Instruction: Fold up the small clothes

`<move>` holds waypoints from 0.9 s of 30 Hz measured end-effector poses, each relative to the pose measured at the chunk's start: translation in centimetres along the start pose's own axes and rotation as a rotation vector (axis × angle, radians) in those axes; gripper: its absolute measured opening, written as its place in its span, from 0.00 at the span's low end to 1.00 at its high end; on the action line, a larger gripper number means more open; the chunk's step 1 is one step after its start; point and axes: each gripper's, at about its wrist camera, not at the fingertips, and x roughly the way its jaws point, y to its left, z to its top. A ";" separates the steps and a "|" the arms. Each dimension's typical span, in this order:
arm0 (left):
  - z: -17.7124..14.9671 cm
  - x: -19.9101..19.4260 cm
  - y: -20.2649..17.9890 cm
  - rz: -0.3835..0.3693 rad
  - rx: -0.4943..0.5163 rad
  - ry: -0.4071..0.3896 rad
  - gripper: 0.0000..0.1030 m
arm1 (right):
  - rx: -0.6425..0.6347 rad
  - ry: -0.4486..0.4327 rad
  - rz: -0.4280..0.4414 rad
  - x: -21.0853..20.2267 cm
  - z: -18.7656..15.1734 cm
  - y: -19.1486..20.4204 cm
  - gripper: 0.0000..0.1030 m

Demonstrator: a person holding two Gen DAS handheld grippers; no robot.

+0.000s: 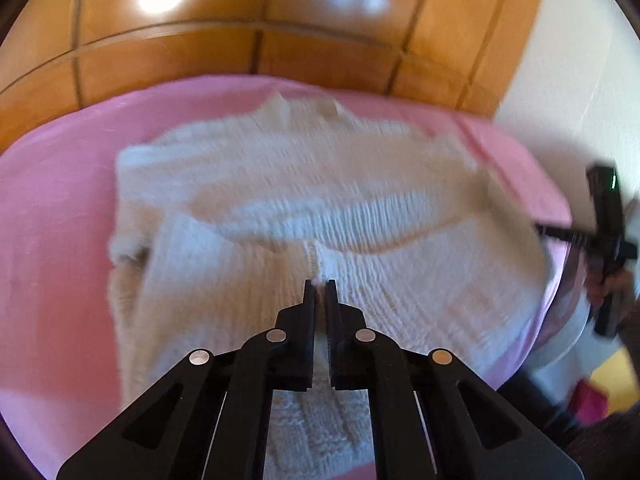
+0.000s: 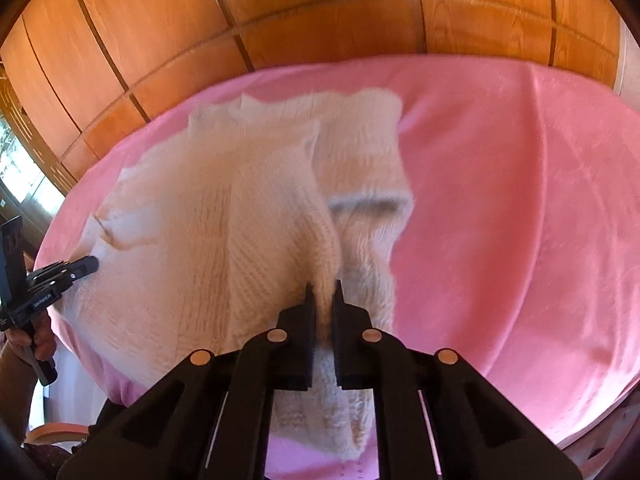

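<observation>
A small cream knitted sweater (image 1: 288, 216) lies on a pink blanket (image 1: 52, 216), collar toward the far side. My left gripper (image 1: 320, 285) is shut on a pinch of its near hem. In the right wrist view the same sweater (image 2: 224, 216) is lifted into a ridge, and my right gripper (image 2: 323, 286) is shut on that raised fold of knit. The right gripper also shows at the sweater's right edge in the left wrist view (image 1: 538, 229). The left gripper shows at the sweater's left edge in the right wrist view (image 2: 90, 265). The left view is motion-blurred.
The pink blanket (image 2: 520, 216) covers a bed that fills both views. Orange wooden panelling (image 2: 320, 20) stands right behind it. A white wall (image 1: 580, 80) is at the right of the left wrist view. The bed's near edge drops off by my hands.
</observation>
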 end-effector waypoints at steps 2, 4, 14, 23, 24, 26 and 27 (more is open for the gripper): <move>0.9 -1.3 1.0 0.010 -0.058 -0.071 0.04 | 0.010 -0.030 -0.008 -0.4 0.4 -0.2 0.05; 1.8 -1.4 1.7 0.035 -0.098 -0.109 0.04 | 0.026 -0.026 -0.037 0.6 0.8 -0.7 0.05; 1.8 4.1 1.5 0.208 -0.036 0.028 0.12 | 0.003 0.034 -0.115 3.5 0.7 -0.8 0.10; 0.6 0.7 1.9 0.205 -0.028 0.004 0.26 | -0.110 -0.030 -0.083 2.8 2.3 2.3 0.41; 0.5 0.2 2.1 0.211 -0.038 -0.010 0.39 | -0.126 -0.031 -0.091 3.1 2.5 2.8 0.41; 0.3 -0.7 2.4 0.252 -0.050 -0.043 0.55 | -0.181 -0.036 -0.122 3.6 2.8 3.9 0.42; 0.2 -1.2 2.6 0.256 -0.057 -0.058 0.55 | -0.206 -0.036 -0.129 3.9 3.0 4.2 0.43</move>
